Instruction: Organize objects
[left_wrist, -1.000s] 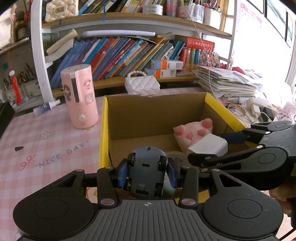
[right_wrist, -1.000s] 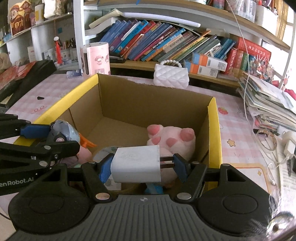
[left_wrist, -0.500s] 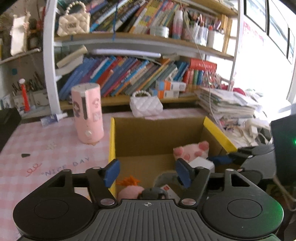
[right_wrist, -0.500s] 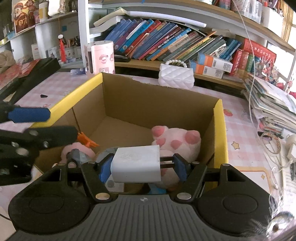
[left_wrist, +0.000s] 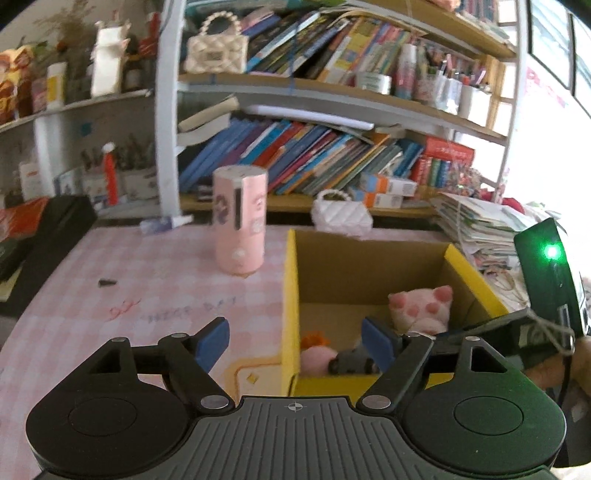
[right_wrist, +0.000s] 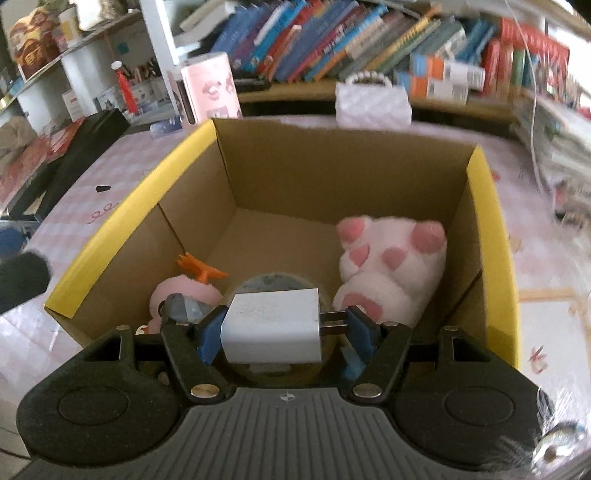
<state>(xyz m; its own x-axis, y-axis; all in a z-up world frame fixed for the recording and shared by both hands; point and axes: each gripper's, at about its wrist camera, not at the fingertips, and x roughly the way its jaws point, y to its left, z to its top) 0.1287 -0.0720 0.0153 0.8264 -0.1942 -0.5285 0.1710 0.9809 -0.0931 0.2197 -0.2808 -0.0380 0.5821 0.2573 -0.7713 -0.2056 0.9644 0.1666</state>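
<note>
A cardboard box with yellow rims stands on the pink checked table. Inside lie a pink-and-white paw plush, a pink plush with orange tuft, a grey toy car and a tape roll. My left gripper is open and empty, raised above the box's front left corner. My right gripper is shut on a white charger plug, held over the box's front.
A pink cylindrical device stands on the table left of the box. A white quilted purse sits behind it. Bookshelves fill the back. Stacked papers lie at right, a black case at left.
My left gripper opened, dropped the grey toy car into the box, then rose and pulled back. My right gripper moved lower into the box with the charger.
</note>
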